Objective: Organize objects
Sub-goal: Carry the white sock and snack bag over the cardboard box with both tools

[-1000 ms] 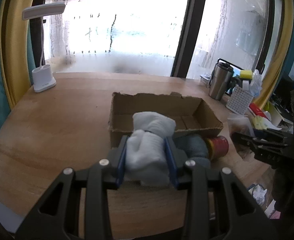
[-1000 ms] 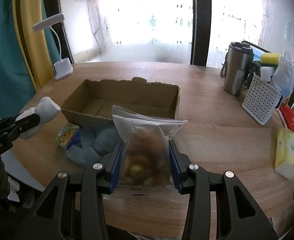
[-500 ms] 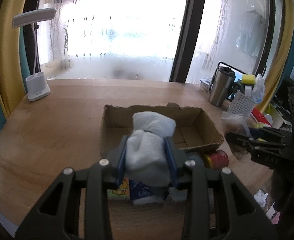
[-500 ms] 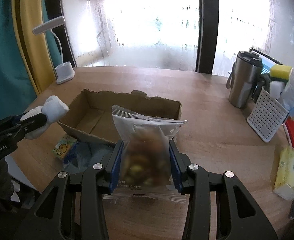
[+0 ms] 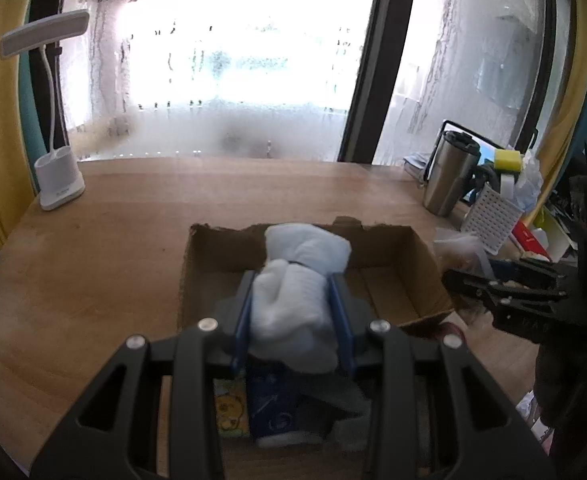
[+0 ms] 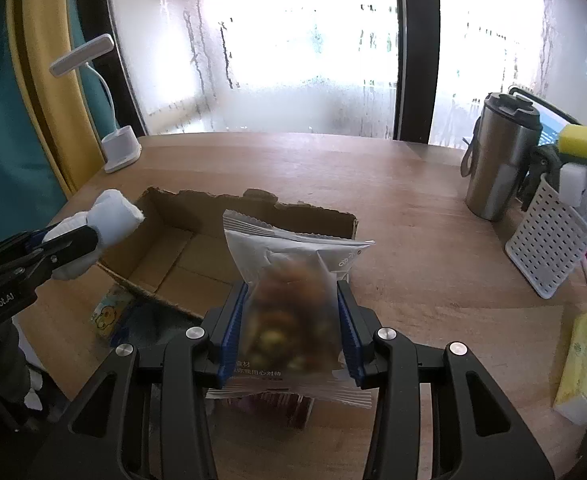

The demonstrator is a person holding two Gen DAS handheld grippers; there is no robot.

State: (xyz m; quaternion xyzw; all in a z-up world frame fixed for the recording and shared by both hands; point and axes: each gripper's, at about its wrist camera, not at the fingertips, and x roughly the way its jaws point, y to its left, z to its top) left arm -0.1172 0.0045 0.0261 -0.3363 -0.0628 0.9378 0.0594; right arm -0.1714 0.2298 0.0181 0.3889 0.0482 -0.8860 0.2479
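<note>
- Our left gripper [image 5: 291,320] clamps a rolled white sock [image 5: 297,280] above the open brown cardboard box [image 5: 421,256].
- Our right gripper [image 6: 291,320] grips a translucent snack packet [image 6: 293,280] over its near wall; the visible floor is bare.

table [image 6: 393,184] | cardboard box [image 6: 197,216] | lamp [image 6: 119,152] | tumbler [image 6: 497,160] | basket [image 6: 549,248]

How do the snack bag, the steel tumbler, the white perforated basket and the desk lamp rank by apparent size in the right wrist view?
1. snack bag, though it is nearest the camera
2. steel tumbler and white perforated basket: too alike to rank
3. desk lamp
</note>
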